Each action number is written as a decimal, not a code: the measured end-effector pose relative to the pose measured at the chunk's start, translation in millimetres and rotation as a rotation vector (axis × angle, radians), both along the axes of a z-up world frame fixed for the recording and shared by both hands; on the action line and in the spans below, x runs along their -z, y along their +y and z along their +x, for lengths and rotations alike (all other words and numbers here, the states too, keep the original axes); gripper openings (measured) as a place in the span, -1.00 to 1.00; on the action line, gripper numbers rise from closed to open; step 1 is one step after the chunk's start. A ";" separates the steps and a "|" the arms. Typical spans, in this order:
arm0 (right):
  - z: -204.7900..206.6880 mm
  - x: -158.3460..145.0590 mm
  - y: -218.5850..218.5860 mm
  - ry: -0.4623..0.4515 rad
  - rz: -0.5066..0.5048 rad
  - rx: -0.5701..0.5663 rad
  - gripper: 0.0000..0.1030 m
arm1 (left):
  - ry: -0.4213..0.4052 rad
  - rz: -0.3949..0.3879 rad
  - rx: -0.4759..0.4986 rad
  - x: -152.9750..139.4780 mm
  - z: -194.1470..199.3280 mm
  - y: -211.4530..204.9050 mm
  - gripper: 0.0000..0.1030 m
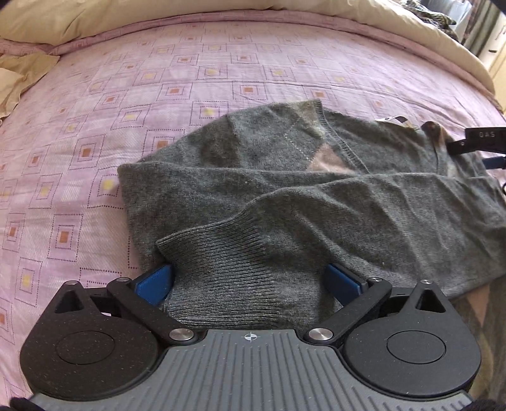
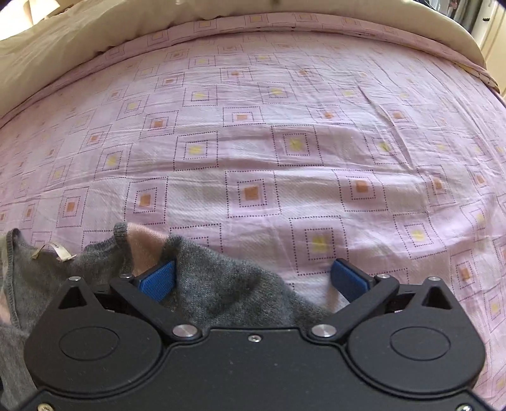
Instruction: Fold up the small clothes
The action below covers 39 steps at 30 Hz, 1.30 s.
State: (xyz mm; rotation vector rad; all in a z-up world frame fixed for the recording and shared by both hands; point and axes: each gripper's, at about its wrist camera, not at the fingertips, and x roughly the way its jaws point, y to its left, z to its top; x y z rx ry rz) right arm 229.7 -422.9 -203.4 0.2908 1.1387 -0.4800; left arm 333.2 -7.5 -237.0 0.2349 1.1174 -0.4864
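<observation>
A grey knitted sweater (image 1: 316, 196) with a pink diamond patch lies crumpled on the pink bedspread (image 1: 95, 132), one sleeve folded across its body. The ribbed cuff (image 1: 234, 272) of that sleeve lies between the wide-apart blue pads of my left gripper (image 1: 249, 276), which is open and not clamped on it. In the right wrist view, my right gripper (image 2: 253, 279) is open too. The sweater's shoulder (image 2: 215, 284) bunches against its left pad (image 2: 158, 281), while the right pad is over bare bedspread (image 2: 284, 142). A white label (image 2: 60, 251) shows by the neckline.
A beige duvet (image 1: 126, 19) is heaped along the far side of the bed, also visible in the right wrist view as the duvet (image 2: 63, 47). The black body of the right gripper (image 1: 477, 139) shows at the sweater's neck. The bed's edge curves down at far right.
</observation>
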 end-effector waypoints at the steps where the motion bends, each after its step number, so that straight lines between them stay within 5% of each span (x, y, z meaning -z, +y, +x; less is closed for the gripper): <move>1: -1.5 -1.6 -2.0 0.003 0.003 -0.007 0.99 | -0.007 -0.002 -0.002 -0.1 -0.7 0.2 1.00; 11: -72.5 -62.9 19.8 -0.136 -0.030 0.028 0.99 | -0.021 -0.019 0.021 -4.5 -5.7 6.5 0.99; 18: -148.8 -55.2 59.6 -0.022 0.036 0.014 0.99 | 0.002 -0.001 -0.064 -12.9 -9.4 36.5 0.98; 24: -206.8 -46.1 89.8 0.079 0.112 -0.053 0.99 | 0.111 -0.024 -0.192 -6.0 -31.1 93.1 0.98; 39: -274.7 -35.0 141.7 0.136 0.138 -0.039 1.00 | 0.136 0.036 0.020 -3.7 -128.6 132.1 0.99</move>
